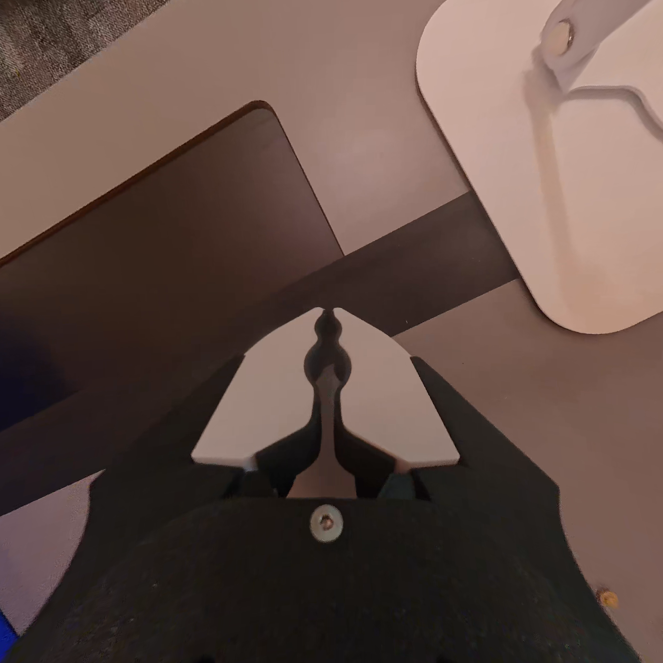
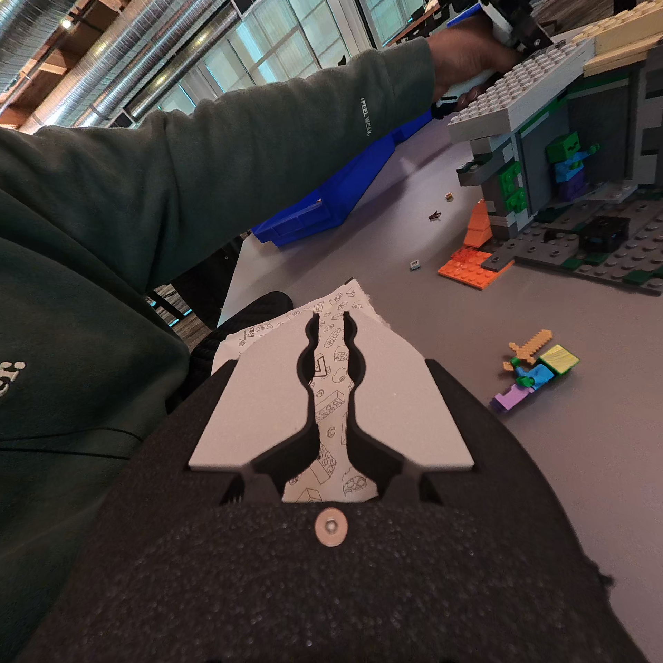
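- Grey desk (image 1: 358,125) below both tools; windows and silver ducts behind.
- Left gripper (image 1: 328,312): closed tip to tip, nothing seen between the fingers; hung over a dark strip (image 1: 412,247) between a dark flat slab (image 1: 161,233) and a white stand base (image 1: 538,197).
- Right gripper (image 2: 332,315): parted by a narrow slot, near the desk's edge; printed paper (image 2: 330,405) showed through the slot, seemingly lying beneath rather than pinched.
- Just beyond, to the right: small brick figure (image 2: 534,376) lay flat, sword at its side.
- Farther in: grey brick building (image 2: 520,86) stood on its studded baseplate, green figure (image 2: 568,161) inside, orange plate (image 2: 466,269) at its corner.
- Blue bin (image 2: 323,201) sat at the far edge under a green sleeve (image 2: 251,143); contents hidden.
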A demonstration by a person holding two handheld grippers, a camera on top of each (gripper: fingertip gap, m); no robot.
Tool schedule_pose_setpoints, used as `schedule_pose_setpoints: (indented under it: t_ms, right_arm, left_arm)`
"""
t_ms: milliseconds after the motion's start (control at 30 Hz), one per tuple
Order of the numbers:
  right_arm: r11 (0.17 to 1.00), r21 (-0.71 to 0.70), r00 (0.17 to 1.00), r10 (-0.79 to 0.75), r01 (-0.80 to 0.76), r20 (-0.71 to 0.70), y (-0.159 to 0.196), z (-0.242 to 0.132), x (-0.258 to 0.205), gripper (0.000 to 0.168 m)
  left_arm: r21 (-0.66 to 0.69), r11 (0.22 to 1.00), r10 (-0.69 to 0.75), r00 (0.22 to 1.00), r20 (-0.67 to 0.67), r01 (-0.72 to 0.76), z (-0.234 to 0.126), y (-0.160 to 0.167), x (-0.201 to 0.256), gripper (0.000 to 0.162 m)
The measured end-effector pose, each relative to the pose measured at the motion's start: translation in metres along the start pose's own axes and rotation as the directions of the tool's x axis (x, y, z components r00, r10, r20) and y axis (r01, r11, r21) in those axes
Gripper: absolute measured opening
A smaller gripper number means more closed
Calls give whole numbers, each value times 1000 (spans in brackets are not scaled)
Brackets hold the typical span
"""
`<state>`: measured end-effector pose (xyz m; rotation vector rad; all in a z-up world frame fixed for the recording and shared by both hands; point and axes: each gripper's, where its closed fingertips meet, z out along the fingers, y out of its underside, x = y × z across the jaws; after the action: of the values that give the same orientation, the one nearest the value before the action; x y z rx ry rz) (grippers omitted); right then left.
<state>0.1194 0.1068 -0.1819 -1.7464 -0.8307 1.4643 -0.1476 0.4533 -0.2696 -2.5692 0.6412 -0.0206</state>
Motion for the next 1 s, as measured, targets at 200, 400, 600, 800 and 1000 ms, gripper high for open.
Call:
schedule_pose_setpoints:
  t_ms: [200, 400, 600, 800, 1000]
  right_arm:
    - [1000, -1, 1000, -1, 1, -5, 0, 0, 1, 13]
    - [1000, -5, 1000, -14, 14, -4, 0, 1, -2, 13]
    - [1000, -12, 1000, -22, 22, -9, 1, 1, -2, 13]
    - [1000, -8, 1000, -20, 20, -11, 0, 0, -1, 13]
    - [1000, -13, 1000, -20, 20, -10, 1, 1, -1, 13]
  left_arm:
    - [5, 1000, -18, 1000, 4, 18, -6, 7, -3, 0]
    - [70, 997, -28, 1000, 0, 28, -25, 8, -7, 0]
    - [70, 992, -99, 995, -27, 101, -18, 11, -6, 17]
    - [45, 992, -117, 993, -21, 118, -9, 15, -5, 15]
    - [64, 985, -154, 987, -47, 157, -7, 13, -6, 8]
